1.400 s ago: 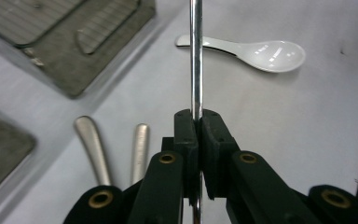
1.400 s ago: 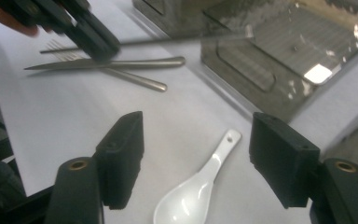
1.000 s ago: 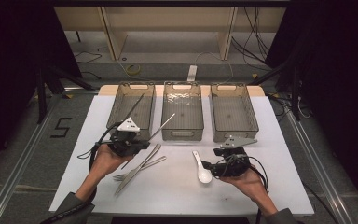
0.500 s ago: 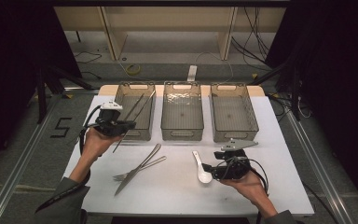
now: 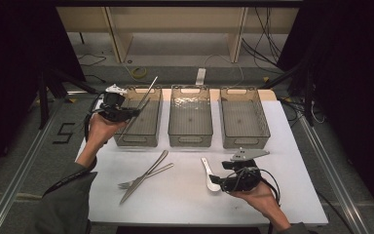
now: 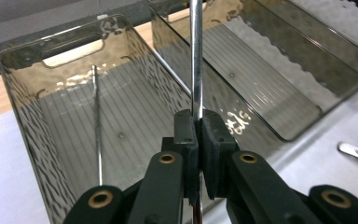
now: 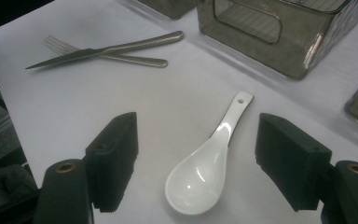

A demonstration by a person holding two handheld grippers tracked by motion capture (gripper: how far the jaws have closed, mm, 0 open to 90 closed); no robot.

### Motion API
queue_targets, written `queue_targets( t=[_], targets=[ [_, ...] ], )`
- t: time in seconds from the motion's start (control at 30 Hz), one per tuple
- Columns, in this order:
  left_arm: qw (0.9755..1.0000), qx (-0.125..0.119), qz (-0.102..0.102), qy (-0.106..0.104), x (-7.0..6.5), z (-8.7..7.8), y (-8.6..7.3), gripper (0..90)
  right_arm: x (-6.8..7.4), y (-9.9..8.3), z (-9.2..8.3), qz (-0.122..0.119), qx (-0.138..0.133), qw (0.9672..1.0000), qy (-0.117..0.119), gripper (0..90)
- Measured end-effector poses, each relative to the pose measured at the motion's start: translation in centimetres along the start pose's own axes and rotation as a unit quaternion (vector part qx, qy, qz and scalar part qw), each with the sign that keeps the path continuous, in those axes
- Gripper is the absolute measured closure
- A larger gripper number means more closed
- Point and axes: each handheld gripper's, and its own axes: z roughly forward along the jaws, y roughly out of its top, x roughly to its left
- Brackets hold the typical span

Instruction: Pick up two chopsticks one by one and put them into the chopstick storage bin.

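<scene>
Two jaws of your left gripper (image 6: 196,140) clench a thin metal rod (image 6: 196,56), holding it above the left bin (image 5: 139,117). Your right gripper (image 7: 198,163) stands released, jaws either side of a white spoon (image 7: 209,163) lying on the desk (image 5: 185,195), near a knife (image 5: 143,175) and fork (image 5: 146,176).

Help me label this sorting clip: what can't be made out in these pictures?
- Metal rod in the shut left gripper: top end cut off by the left gripper view's edge, lower part hidden behind the jaws; too thin in the high view to name.
- White spoon: bowl partly hidden by the right gripper in the high view.
</scene>
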Motion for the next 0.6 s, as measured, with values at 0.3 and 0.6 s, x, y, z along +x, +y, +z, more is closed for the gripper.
queue_targets(
  t=[0.3,0.6],
  targets=[
    [0.9994,0.005,-0.029,0.015,1.9,1.7,1.0,84.8,0.0,0.0,-0.1,0.0,0.0,1.0,-0.001,30.8],
    [0.9985,0.009,-0.046,0.027,3.0,3.2,1.5,84.9,0.1,-0.1,-0.1,-0.001,0.002,1.0,0.001,30.8]
  ],
)
